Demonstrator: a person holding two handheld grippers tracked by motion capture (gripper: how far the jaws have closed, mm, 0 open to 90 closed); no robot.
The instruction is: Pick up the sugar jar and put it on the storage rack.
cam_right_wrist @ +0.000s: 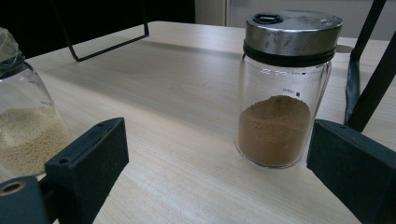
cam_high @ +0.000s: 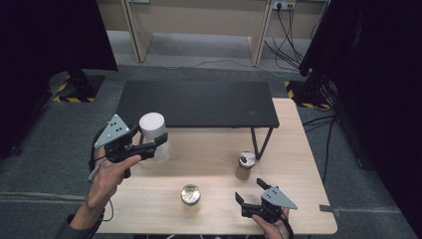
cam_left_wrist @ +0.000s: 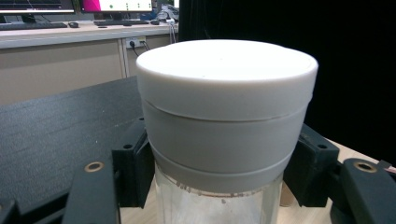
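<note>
The left claw [cam_high: 160, 142] grasps the white-lidded jar [cam_left_wrist: 224, 121] (just under its lid), while the right claw [cam_high: 249, 191] gapes released.

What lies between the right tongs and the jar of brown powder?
Only bare wooden table, seen in the right gripper view: the right tongs stand open before the jar of brown powder.

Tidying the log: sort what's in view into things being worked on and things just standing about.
In the job:
- white-lidded jar, clamped between the jaws of the left gripper
- brown spice jar, in front of the open right gripper

Standing about:
- jar of pale grains
- black shelf
- table
</note>
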